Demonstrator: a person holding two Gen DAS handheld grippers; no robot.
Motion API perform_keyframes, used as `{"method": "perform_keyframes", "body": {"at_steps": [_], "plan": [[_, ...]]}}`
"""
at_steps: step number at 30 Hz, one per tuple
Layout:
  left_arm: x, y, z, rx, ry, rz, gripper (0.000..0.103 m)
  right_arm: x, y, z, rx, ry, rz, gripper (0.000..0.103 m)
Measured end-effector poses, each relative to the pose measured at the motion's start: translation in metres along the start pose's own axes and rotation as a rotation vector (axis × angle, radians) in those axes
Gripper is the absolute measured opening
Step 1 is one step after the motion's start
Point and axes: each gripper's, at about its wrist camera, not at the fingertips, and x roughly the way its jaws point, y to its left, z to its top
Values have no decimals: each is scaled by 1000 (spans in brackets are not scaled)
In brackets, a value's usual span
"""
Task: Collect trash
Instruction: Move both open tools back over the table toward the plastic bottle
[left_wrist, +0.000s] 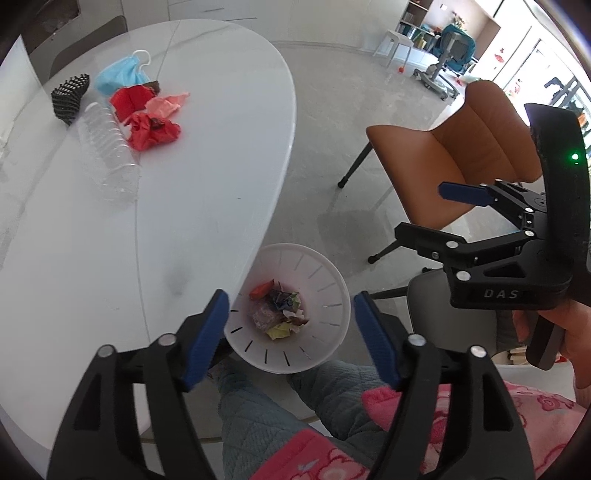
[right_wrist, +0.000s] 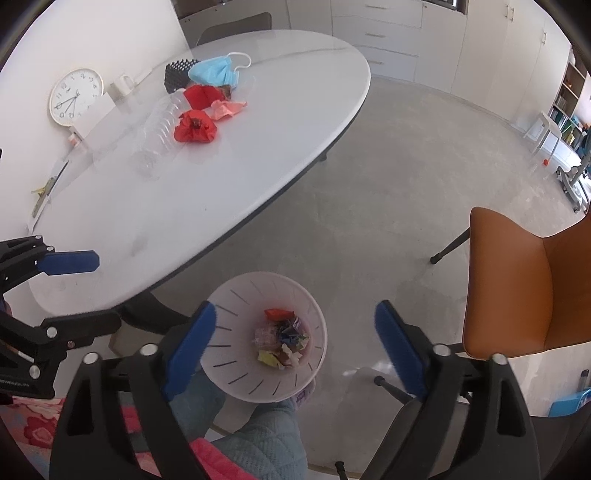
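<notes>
A white slotted bin (left_wrist: 332, 280) (right_wrist: 236, 288) stands on the floor by the table's near edge, with several crumpled wrappers (left_wrist: 280, 310) (right_wrist: 282, 338) at its bottom. My left gripper (left_wrist: 291, 299) (right_wrist: 105, 288) hangs open above it with nothing between its fingers. My right gripper (right_wrist: 295, 306) (left_wrist: 424, 210) is open and bare over the bin too. On the white table (left_wrist: 203, 203) lie a blue face mask (left_wrist: 118, 75) (right_wrist: 214, 72), crumpled red paper (left_wrist: 153, 131) (right_wrist: 195, 127), pink paper (left_wrist: 166, 105) (right_wrist: 227, 109), a clear plastic bottle (left_wrist: 107, 147) (right_wrist: 159, 133) and a black mesh piece (left_wrist: 70, 94) (right_wrist: 177, 74).
An orange chair (left_wrist: 461, 147) (right_wrist: 517, 288) stands on the grey floor to the right of the bin. A round clock (right_wrist: 75, 98) leans against the wall behind the table. The person's legs in teal quilted trousers (left_wrist: 258, 406) are just below the bin.
</notes>
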Motion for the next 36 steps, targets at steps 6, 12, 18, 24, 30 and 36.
{"method": "perform_keyframes", "body": {"at_steps": [6, 12, 18, 24, 30, 36], "plan": [[-14, 13, 0, -44, -25, 24, 82, -4, 6, 10, 0, -19, 11, 96], [-29, 34, 0, -120, -40, 55, 83, -6, 13, 20, 2, -28, 26, 98], [-54, 70, -3, -261, -107, 105, 95, -8, 16, 28, -5, -46, 34, 101], [-65, 104, -5, -395, -118, 149, 95, -3, 15, 34, -14, -20, 39, 101], [-65, 135, 8, -432, -111, 136, 95, -2, 18, 41, 48, -26, 4, 101], [-55, 165, 42, -386, -106, 110, 95, -5, 34, 56, 126, -36, -30, 101]]}}
